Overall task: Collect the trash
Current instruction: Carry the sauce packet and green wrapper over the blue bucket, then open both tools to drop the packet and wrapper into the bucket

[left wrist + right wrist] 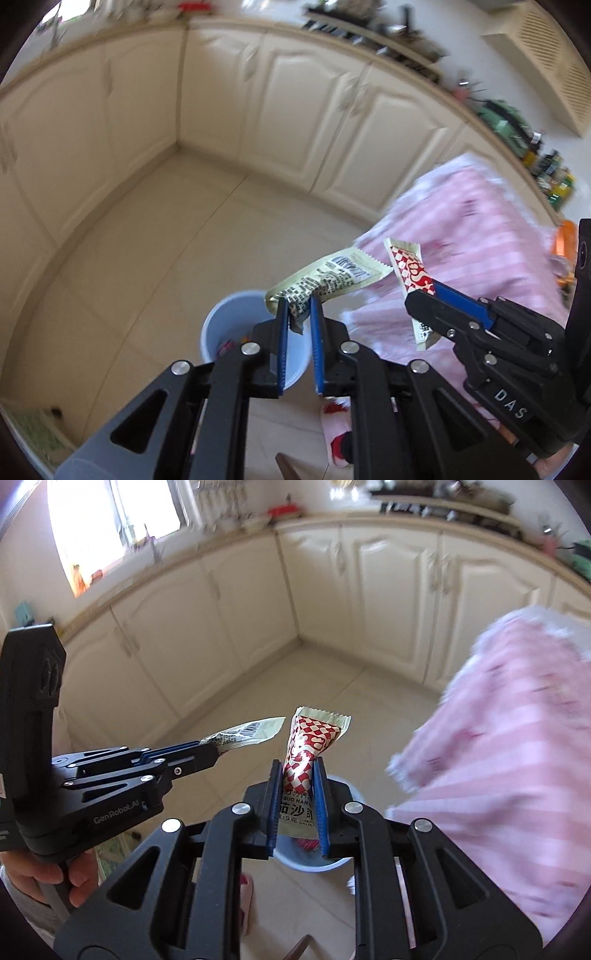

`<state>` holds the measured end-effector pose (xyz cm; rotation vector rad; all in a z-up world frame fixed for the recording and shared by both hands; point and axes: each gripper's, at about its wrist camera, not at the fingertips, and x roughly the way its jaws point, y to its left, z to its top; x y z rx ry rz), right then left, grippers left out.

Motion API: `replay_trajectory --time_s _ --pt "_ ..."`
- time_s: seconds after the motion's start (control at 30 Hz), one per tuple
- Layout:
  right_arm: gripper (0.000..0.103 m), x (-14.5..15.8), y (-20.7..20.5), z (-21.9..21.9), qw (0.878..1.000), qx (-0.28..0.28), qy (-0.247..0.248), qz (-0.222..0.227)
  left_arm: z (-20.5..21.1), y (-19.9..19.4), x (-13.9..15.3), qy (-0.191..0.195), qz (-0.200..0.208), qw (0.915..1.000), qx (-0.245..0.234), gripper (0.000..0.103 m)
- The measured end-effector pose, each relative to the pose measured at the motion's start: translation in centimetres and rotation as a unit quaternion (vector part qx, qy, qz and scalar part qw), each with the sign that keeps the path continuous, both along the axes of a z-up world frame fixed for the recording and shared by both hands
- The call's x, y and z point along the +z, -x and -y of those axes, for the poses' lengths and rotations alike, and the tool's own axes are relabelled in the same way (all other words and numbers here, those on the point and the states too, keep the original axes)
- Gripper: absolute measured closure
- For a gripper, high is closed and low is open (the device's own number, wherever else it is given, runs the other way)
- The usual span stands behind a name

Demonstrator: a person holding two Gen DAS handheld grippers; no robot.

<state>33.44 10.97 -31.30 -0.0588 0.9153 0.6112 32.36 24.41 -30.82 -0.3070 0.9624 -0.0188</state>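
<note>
My left gripper (298,300) is shut on a cream sauce packet with black print (332,277), held above a pale blue bin (221,328) on the floor. My right gripper (297,766) is shut on a red-and-white checked ketchup packet (312,742), held over the same bin (314,866), whose rim shows below the fingers. In the left wrist view the right gripper (424,299) is to the right with the ketchup packet (410,269). In the right wrist view the left gripper (218,751) is at the left with the cream packet (247,733).
A table with a pink striped cloth (469,229) stands to the right of the bin and also shows in the right wrist view (509,760). Cream kitchen cabinets (295,110) form a corner behind. The floor is pale tile (147,266). Some coloured trash lies inside the bin.
</note>
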Motion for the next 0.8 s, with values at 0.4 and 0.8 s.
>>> replay_trajectory --time_s 0.4,0.8 --pt "0.086 -11.6 -5.2 -2.0 0.993 -0.018 0.071 -0.097 -1.1 -6.6 -11.8 0.054 -0.106 0.9928 0.014 0.080" --pt "0.086 -15.2 -6.1 -1.9 0.988 -0.023 0.072 -0.137 -2.7 -6.3 -14.5 0.050 -0.135 0.9876 0.062 0.050"
